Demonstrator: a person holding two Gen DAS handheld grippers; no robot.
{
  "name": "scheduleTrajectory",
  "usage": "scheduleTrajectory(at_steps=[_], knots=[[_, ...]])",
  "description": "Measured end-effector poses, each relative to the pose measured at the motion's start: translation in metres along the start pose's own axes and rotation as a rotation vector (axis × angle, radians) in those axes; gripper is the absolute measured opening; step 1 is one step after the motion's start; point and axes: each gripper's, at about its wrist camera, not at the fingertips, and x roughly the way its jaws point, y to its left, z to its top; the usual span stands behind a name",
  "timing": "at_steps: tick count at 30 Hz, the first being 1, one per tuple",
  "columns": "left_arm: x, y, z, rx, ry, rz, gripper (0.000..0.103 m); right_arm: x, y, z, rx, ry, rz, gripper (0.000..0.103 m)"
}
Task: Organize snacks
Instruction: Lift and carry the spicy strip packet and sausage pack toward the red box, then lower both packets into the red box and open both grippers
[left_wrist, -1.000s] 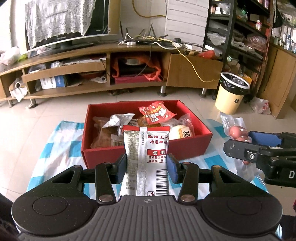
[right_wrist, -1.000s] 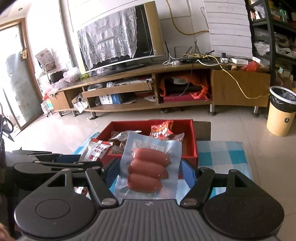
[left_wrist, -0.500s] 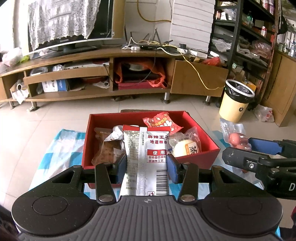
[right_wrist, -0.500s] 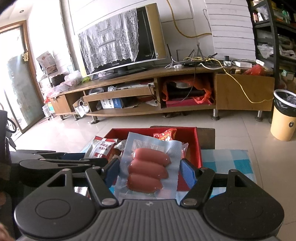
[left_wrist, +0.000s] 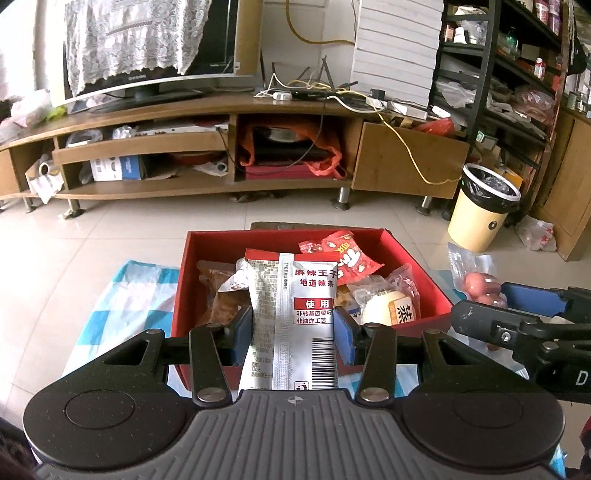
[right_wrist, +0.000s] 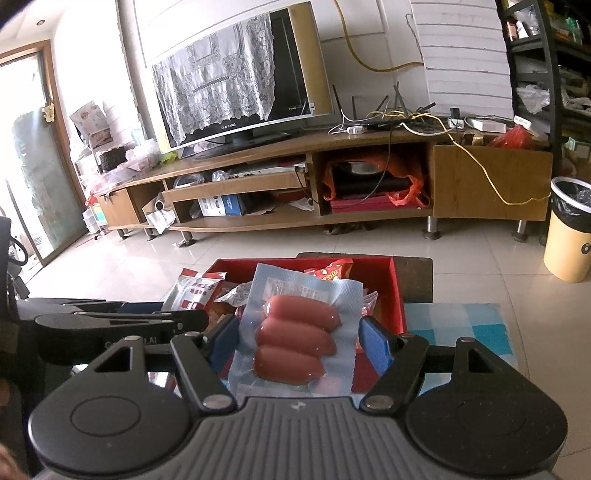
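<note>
Left gripper (left_wrist: 292, 334) clamped on one silver packet (left_wrist: 291, 314), upright, printed 麻辣王子 / 地道辣条 / 使用 with a barcode, held over the near wall of the red box (left_wrist: 424, 266). Right gripper (right_wrist: 297, 341) clamped on one clear pack (right_wrist: 297, 332) of three sausages, above the box (right_wrist: 397, 291). One bun (left_wrist: 388, 308) in the box, labelled 蒸.

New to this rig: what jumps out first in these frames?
Both grippers are loaded: the left gripper clamps a silver spicy-strip packet upright, and the right gripper holds a vacuum pack of three sausages. Just beyond both sits the red box, already piled with snacks, on a blue checked cloth.
</note>
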Motion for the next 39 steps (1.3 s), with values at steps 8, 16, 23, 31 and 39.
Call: scheduleTrajectory(at_steps=[8, 16, 23, 31, 39], knots=[[0.010, 0.003, 0.004, -0.008, -0.006, 0.014, 0.054, 0.011, -0.005, 0.005, 0.003, -0.003, -0.006, 0.067], [0.019, 0.004, 0.009, -0.012, -0.005, 0.023, 0.054, 0.024, -0.006, 0.010, 0.010, 0.000, -0.005, 0.067], [0.029, 0.000, 0.022, -0.002, -0.028, 0.037, 0.054, 0.027, -0.007, 0.012, 0.010, 0.003, -0.006, 0.067], [0.054, -0.003, 0.036, 0.010, -0.030, 0.063, 0.054, 0.058, -0.017, 0.027, -0.001, 0.007, -0.017, 0.067], [0.092, -0.005, 0.046, 0.010, -0.005, 0.095, 0.054, 0.101, -0.025, 0.040, -0.020, 0.018, -0.026, 0.067]])
